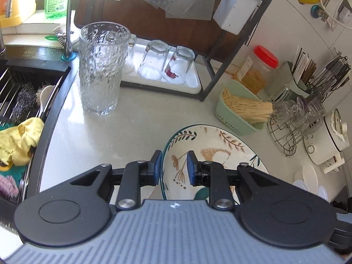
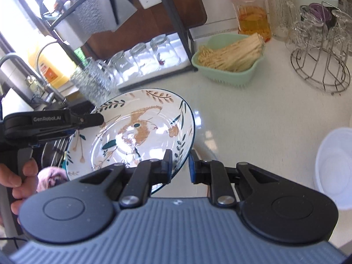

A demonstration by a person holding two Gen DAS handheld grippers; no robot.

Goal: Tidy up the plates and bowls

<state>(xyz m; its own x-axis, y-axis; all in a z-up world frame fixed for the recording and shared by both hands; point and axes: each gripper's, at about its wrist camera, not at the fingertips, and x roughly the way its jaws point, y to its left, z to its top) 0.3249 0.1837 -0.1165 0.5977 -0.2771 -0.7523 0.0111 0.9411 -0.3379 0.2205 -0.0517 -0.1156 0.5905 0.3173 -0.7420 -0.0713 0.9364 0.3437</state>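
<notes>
Counter: I've got the pale worktop [image 2: 253, 114] under me, sink rack along its left edge, dish shelf and glass tray at its back edge, and I judge there's free surface in the middle to cross.
Plate: the big floral plate [image 2: 140, 129] is off the counter, held between my two tools over the left side near the sink, tilted with its far rim up.
White bowl: a plain white bowl [image 2: 336, 167] sits toward the counter's right edge; I reckon that's where the stack belongs, so I want the plate level before it gets there.
Green basket: the noodle basket [image 2: 228, 66] stands toward the back, just beyond the plate's path; I'd keep the far rim clear of it.
Tall glass: the textured tumbler [image 1: 101, 68] stands by the sink edge, close to the plate's left rim, the one thing I could clip.
Left gripper: my left gripper [image 1: 172, 167] is clamped on the plate's left rim, one pad inside, one outside.
Right gripper: my right gripper [image 2: 180, 165] is pinching the near right rim the same way.
Doing it well: both hands at one pace, grips even, no twisting of the rim between them.
</notes>
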